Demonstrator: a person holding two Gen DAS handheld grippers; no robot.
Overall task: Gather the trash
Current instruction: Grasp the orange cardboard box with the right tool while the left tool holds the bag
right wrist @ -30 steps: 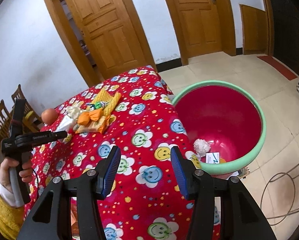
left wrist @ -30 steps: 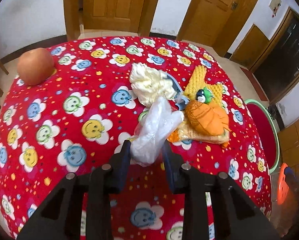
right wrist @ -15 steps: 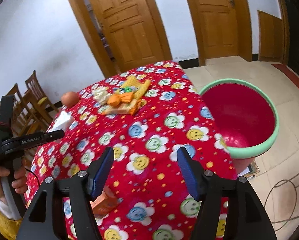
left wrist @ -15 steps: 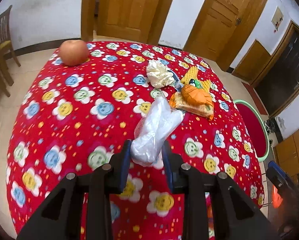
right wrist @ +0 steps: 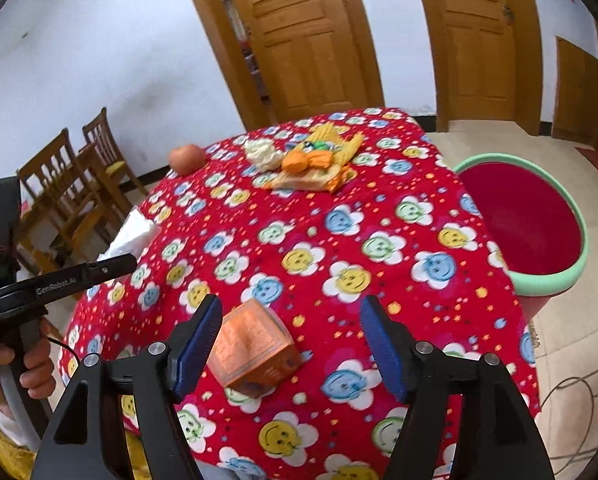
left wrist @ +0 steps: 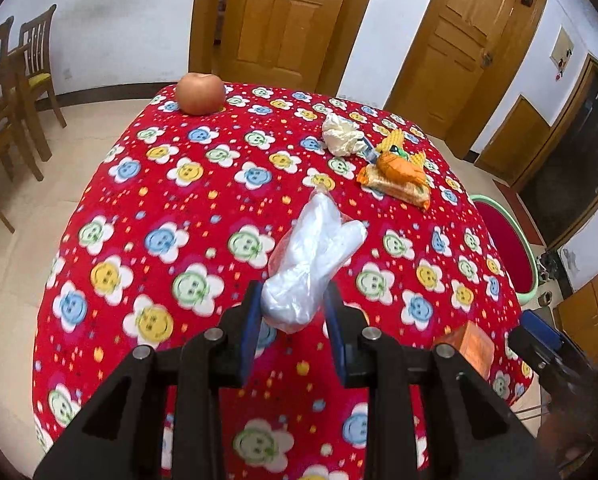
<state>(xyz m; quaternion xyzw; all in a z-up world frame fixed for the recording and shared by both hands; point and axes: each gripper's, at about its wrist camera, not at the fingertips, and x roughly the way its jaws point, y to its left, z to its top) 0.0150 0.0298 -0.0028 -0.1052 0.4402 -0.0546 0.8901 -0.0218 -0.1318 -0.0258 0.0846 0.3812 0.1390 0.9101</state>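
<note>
Widening just now, my right tongs (right wrist: 291, 344) straddle the orange carton (right wrist: 255, 350) at lower centre (left tongs (left wrist: 293, 316) pinching the plastic bag (left wrist: 315, 254)); next: clamp it.

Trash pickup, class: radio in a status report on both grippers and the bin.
Left gripper shut on plastic bag. Right gripper open, jaws just widened, orange carton between them, untouched. Bin beside table, path clear.

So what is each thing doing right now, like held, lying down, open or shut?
Left gripper: shut on the plastic bag.
Right gripper: open, holding nothing.
Orange carton: lying on the table, untouched.
Apple: resting on the table.
Red bin: open-topped, beside the table.
</note>
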